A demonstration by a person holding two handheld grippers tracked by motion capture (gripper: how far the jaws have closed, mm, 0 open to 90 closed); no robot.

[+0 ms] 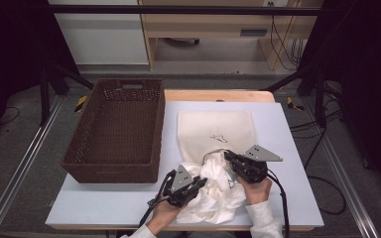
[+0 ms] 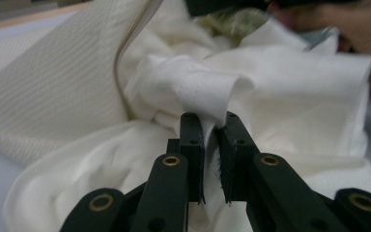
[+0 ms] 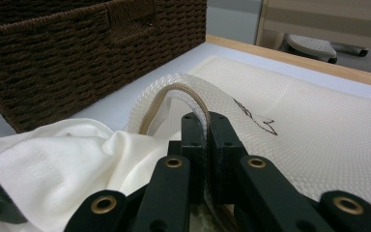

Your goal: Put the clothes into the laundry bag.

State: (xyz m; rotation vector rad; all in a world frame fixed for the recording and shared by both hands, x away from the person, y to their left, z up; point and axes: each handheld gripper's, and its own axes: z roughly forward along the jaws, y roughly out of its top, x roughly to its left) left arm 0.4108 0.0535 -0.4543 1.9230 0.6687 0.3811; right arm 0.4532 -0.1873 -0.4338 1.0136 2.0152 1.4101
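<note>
At the near edge of a white table (image 1: 287, 148), a crumpled white cloth (image 1: 213, 191) half out of the mouth of a cream mesh bag (image 1: 216, 130) lying flat beside a brown wicker basket (image 1: 116, 131). Left gripper (image 2: 210, 126), jaws nearly together, pinching a raised fold of the cloth. Right gripper (image 3: 206, 121), jaws closed on the bag's beige-lined rim (image 3: 174, 92), lifting it into an arch above the cloth. Both hands low at the table's front.
</note>
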